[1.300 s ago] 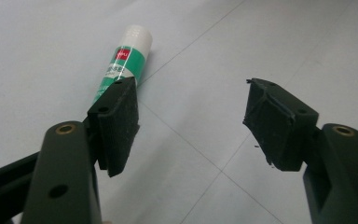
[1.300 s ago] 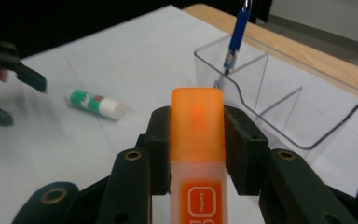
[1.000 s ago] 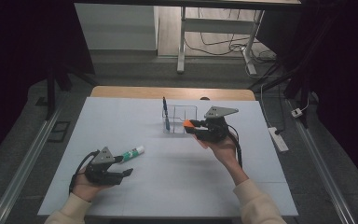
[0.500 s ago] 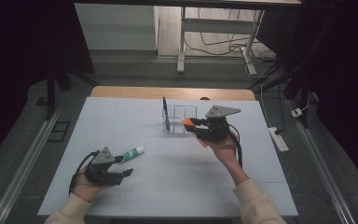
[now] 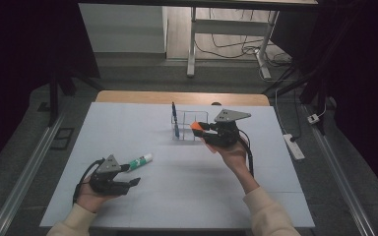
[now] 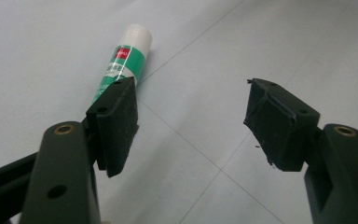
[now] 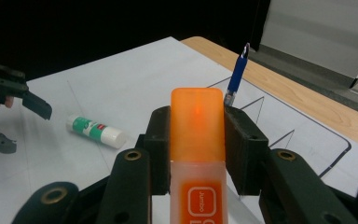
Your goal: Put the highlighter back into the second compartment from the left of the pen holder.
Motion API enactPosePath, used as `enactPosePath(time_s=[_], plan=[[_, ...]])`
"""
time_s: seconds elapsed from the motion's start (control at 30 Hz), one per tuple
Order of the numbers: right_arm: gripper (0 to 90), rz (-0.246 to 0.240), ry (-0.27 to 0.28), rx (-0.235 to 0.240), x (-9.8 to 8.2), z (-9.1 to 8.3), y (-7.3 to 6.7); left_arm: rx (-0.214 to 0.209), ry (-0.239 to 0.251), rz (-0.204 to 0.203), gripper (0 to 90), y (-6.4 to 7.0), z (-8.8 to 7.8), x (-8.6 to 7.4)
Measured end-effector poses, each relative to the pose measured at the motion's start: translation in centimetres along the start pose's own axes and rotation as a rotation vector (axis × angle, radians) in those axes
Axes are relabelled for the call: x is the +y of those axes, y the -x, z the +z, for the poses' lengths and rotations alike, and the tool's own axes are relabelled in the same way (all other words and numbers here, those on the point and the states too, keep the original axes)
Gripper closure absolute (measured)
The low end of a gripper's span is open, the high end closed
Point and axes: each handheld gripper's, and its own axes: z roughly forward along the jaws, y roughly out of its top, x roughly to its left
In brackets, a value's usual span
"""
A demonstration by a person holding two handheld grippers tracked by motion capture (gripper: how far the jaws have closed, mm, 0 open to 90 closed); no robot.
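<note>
1. Judging from what lies where, the work appears to be the loading of stationery into the clear wire-edged holder point(image 5: 189, 125) near the far middle of the counter point(image 5: 275, 187); it is taken to be partly done.
2. One blue pen point(image 5: 174, 120) is seen standing upright in the holder's left side, so that item is counted as finished.
3. An orange-capped marker point(image 7: 197, 140) is clamped between the pads of the right hand-held gripper point(image 5: 207, 132), cap pointing forward; in the high view it is held just at the holder's right edge, above the counter, not yet inside.
4. Whether the marker's tip is over the opening or just beside it cannot be told from these pictures.
5. A green-and-white glue stick point(image 6: 123, 63) is left lying on its side on the counter, near the front left, well apart from the holder.
6. The left hand-held gripper point(image 6: 191, 121) is held low with its jaws spread wide and nothing between them; the glue stick lies just beyond its left pad point(image 6: 114, 123), not within the gap.
7. Two steps are judged to remain: the marker is to be lowered into the holder and released, and the glue stick is to be gripped, carried across and dropped in.
</note>
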Motion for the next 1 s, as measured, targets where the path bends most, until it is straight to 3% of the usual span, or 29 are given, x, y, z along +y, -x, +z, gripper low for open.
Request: enactPosePath(time_s=[0.67,1.0], plan=[[63.9,0.017,0.015,-0.049,1.1,1.0,1.1,-0.009,0.002,0.012,34.4,0.2,0.1,0.1],[63.9,0.04,0.037,-0.05,1.9,1.5,1.7,-0.013,0.005,0.005,34.4,0.1,0.0,0.1]])
